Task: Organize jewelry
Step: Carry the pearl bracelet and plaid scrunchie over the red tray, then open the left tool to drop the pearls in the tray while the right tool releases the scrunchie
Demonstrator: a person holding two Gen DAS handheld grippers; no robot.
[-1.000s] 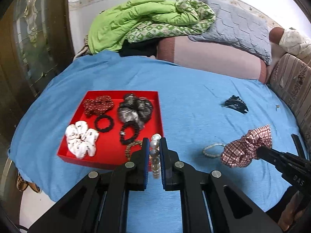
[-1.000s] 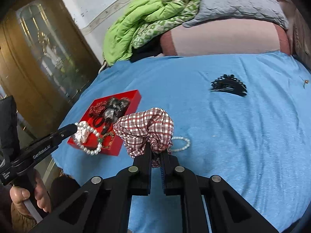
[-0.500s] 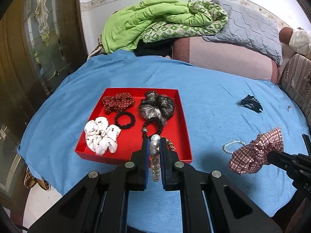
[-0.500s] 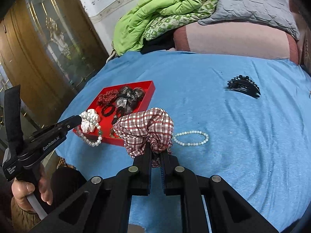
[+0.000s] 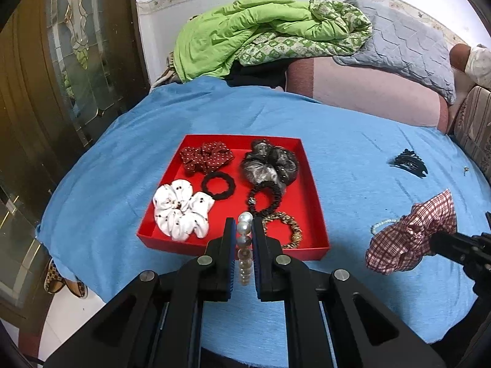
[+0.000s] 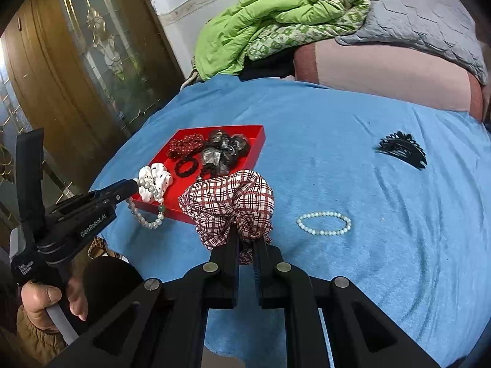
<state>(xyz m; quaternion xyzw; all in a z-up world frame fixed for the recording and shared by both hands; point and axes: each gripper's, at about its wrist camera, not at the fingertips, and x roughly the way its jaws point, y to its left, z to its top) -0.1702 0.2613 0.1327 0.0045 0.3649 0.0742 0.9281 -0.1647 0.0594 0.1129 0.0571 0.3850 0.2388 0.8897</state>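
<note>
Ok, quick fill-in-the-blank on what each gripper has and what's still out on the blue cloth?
1. The left gripper is shut on a ____ bracelet.
2. The right gripper is shut on the ____ scrunchie.
3. The white scrunchie lies inside the ____ tray.
4. A black ____ lies on the blue cloth, outside the tray.

Missing words: pearl; plaid; red; hair clip

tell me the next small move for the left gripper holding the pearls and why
Probably ease the left gripper forward over the red tray and lower it before opening. It is shut on the pearl bracelet, whose loop hangs at the tray's near edge, partly outside it, and bare red floor shows in the near middle, between the white scrunchie and the gold-brown bracelet.
</note>
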